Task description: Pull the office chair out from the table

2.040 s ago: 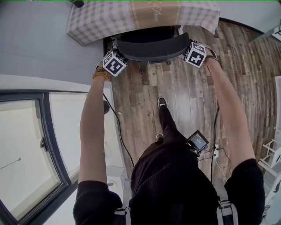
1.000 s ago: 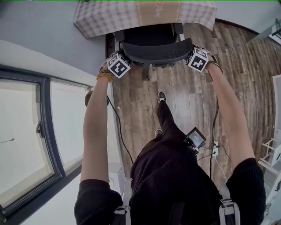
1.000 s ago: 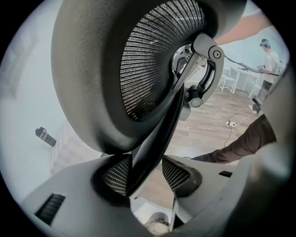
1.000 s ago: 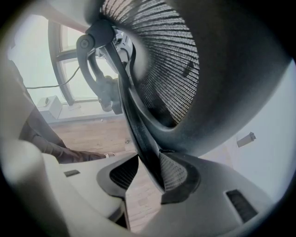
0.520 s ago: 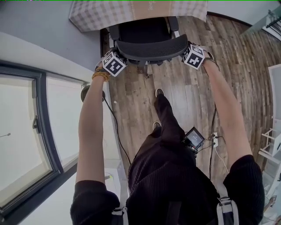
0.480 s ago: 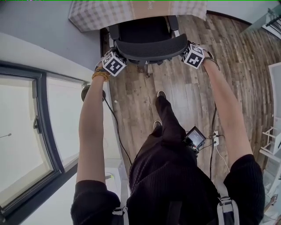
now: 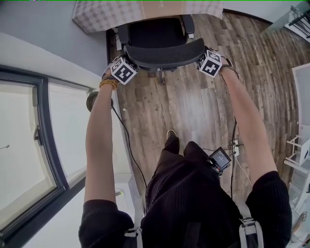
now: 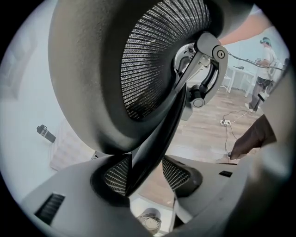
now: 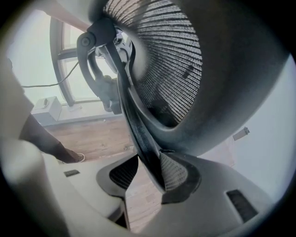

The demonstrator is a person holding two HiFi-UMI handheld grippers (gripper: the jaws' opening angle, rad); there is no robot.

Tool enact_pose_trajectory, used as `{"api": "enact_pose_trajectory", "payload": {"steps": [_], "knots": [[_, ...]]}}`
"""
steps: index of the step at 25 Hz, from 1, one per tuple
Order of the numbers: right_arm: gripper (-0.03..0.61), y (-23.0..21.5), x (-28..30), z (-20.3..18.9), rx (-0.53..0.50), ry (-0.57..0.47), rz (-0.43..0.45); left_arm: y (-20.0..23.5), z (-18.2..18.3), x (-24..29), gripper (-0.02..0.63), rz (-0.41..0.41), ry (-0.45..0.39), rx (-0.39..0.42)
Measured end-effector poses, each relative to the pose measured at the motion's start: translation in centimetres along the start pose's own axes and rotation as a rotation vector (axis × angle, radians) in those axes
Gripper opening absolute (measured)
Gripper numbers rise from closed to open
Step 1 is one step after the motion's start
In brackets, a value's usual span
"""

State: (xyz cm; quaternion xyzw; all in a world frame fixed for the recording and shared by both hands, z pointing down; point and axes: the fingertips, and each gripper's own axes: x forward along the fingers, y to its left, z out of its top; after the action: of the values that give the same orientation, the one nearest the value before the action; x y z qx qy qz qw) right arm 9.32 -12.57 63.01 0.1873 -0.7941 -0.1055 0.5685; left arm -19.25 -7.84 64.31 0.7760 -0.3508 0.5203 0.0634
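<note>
A black mesh office chair stands at the top of the head view, its curved backrest (image 7: 164, 52) nearest me and its seat (image 7: 154, 33) out in front of the checked tablecloth on the table (image 7: 101, 12). My left gripper (image 7: 131, 63) holds the backrest's left end, and my right gripper (image 7: 203, 58) holds its right end. In the left gripper view the backrest's dark rim (image 8: 152, 134) runs down between the pads (image 8: 115, 178) of the left gripper (image 8: 148, 173). The right gripper view shows the rim (image 9: 138, 134) against the right-hand pad (image 9: 175, 173) of the right gripper (image 9: 148, 175).
A large window (image 7: 29, 160) and its sill fill the left side. A black cable (image 7: 127, 140) and a power strip (image 7: 236, 144) lie on the wooden floor. My foot (image 7: 170, 134) is behind the chair. A white rack (image 7: 299, 150) stands at the right; another person (image 8: 266, 60) stands far off.
The chair has rolled out from under the table towards me with both grippers on its backrest, and more of the seat shows. My legs have stepped backwards.
</note>
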Motion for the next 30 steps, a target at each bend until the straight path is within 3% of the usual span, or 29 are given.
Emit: {"api": "enact_pose_trajectory", "payload": {"steps": [19,30], "knots": [[0.156,3.8,-3.1,-3.7,-0.014,-0.011,-0.015,-6.8,0.0,-1.7,0.216,-0.010,0.027,-0.021],[0.158,7.0,-4.5,-2.9,-0.037,-0.056,-0.023,-9.0,-2.4,-3.8,0.219,0.012,0.043,-0.034]]}}
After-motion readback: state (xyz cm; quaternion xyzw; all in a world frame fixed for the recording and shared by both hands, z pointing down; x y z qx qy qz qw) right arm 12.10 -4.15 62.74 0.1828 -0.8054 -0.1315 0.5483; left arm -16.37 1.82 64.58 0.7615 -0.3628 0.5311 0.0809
